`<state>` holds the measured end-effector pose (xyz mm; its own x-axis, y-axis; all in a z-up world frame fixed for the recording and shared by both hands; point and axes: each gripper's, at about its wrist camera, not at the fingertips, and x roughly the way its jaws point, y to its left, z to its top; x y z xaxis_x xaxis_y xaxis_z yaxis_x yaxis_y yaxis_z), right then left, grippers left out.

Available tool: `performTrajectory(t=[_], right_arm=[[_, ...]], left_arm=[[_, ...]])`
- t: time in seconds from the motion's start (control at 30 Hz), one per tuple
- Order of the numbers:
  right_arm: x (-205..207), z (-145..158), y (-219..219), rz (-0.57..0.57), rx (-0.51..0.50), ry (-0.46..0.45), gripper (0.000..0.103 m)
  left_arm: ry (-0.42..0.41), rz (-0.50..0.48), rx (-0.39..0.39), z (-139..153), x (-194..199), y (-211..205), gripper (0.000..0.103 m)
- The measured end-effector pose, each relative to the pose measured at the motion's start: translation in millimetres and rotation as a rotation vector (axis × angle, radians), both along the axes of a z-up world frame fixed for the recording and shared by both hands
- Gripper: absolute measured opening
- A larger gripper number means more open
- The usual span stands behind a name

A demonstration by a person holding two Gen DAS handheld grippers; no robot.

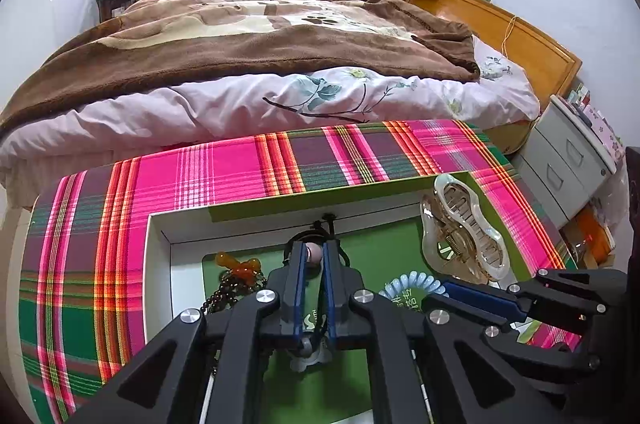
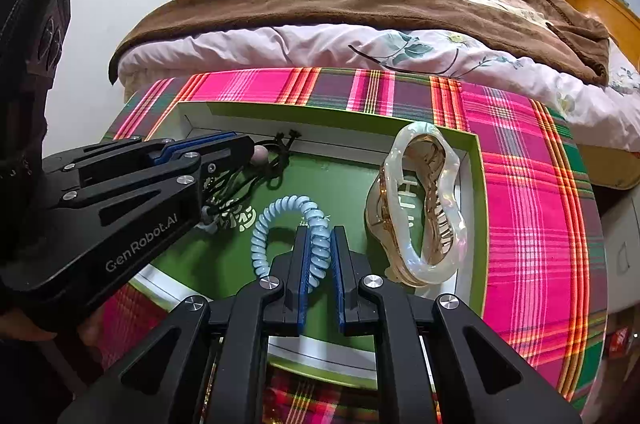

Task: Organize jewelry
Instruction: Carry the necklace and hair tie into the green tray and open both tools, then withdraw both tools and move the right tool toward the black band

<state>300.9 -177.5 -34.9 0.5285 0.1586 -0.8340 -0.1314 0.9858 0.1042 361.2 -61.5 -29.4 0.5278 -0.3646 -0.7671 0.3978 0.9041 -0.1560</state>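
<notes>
Plaid cloth [image 1: 224, 180] fills mid-frame in the left wrist view, where the left gripper [image 1: 313, 256] pinches a black-corded bead necklace [image 1: 314, 251] at lower centre inside the green box [image 1: 256, 206]; in the right wrist view, the right gripper [image 2: 319, 244] at lower centre pinches a pale-blue coil hair tie [image 2: 280, 212], with a pearly claw clip [image 2: 420, 208] to its right.

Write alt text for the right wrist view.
The right gripper is shut on a pale blue spiral hair tie inside a green-lined box. A pearly claw hair clip lies to its right; the left gripper holds a black cord with a pink bead.
</notes>
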Motion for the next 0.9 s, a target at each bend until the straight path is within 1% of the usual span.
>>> performTrajectory(t=[0.03, 0.07, 0.1, 0.13, 0.17, 0.2, 0.3, 0.5, 0.7, 0.9], right_arm=[[0, 0, 0, -0.001, -0.001, -0.002, 0.012], [0, 0, 0, -0.002, -0.001, -0.002, 0.015], [0, 1, 0, -0.003, -0.002, -0.003, 0.015], [0, 1, 0, -0.003, -0.001, -0.004, 0.017], [-1, 2, 0, -0.005, -0.002, -0.007, 0.017], [-2, 2, 0, -0.008, -0.003, -0.01, 0.017], [-6, 6, -3, -0.015, 0.006, -0.019, 0.018], [-20, 17, -10, -0.037, 0.029, -0.048, 0.019], [-41, 29, -15, -0.048, 0.045, -0.08, 0.02], [-63, 43, -20, -0.06, 0.046, -0.114, 0.02]], left_arm=[[0.002, 0.002, -0.005, 0, 0, 1, 0.013], [0.003, 0.001, -0.007, 0, 0, 1, 0.018], [0.001, 0.003, -0.008, 1, 0, 1, 0.026], [-0.003, 0.004, -0.006, 2, -1, 1, 0.03], [-0.006, 0.004, -0.003, 2, -2, 1, 0.037], [-0.008, 0.008, -0.004, 4, -4, 2, 0.041], [-0.009, 0.022, -0.015, 8, -7, 5, 0.041], [-0.035, 0.043, -0.004, 24, -25, 12, 0.043], [-0.066, 0.069, -0.001, 41, -51, 22, 0.05], [-0.092, 0.077, 0.015, 56, -81, 27, 0.051]])
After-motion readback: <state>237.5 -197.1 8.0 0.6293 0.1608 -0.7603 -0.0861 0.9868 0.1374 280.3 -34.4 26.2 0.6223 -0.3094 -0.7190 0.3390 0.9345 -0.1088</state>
